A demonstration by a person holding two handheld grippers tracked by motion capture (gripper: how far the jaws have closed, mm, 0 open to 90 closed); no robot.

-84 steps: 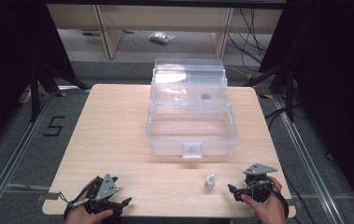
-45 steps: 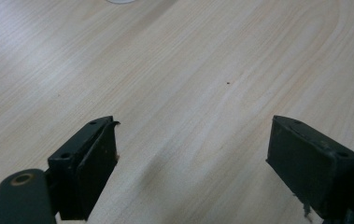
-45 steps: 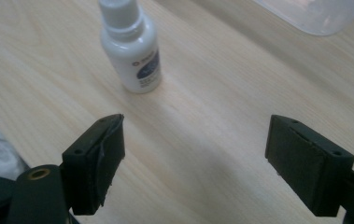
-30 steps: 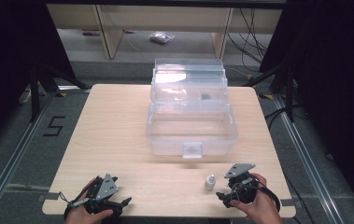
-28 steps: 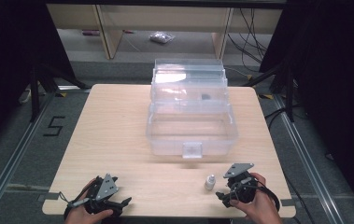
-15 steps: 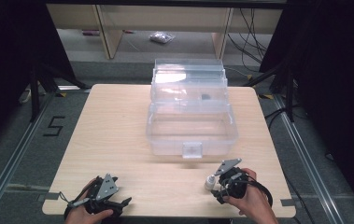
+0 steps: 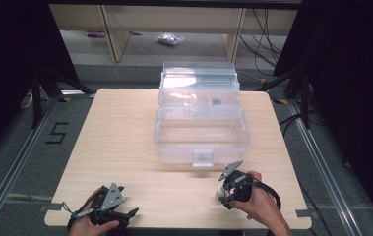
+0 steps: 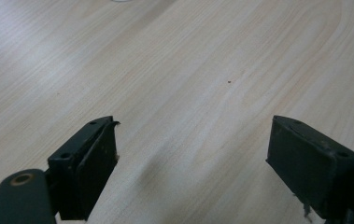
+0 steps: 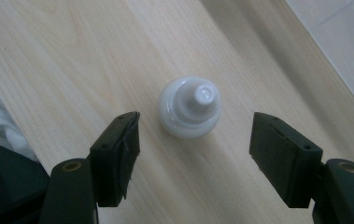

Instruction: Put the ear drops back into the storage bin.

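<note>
Moving left along the near edge of the tabletop (image 7: 125, 142), the right gripper (image 9: 193, 140) now straddles a small white bottle (image 9: 189, 108), fingers apart, not touching. Left gripper (image 8: 193, 154) rests near-left, fingers spread wide.

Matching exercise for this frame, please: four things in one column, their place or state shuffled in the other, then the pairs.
1. left gripper
2. right gripper
3. small white bottle
4. clear plastic box

A. lid open, mid-table
B. open over bare wood
C. upright on the table
D. open, jaws either side of the bottle

Pairs: 1-B, 2-D, 3-C, 4-A
</note>
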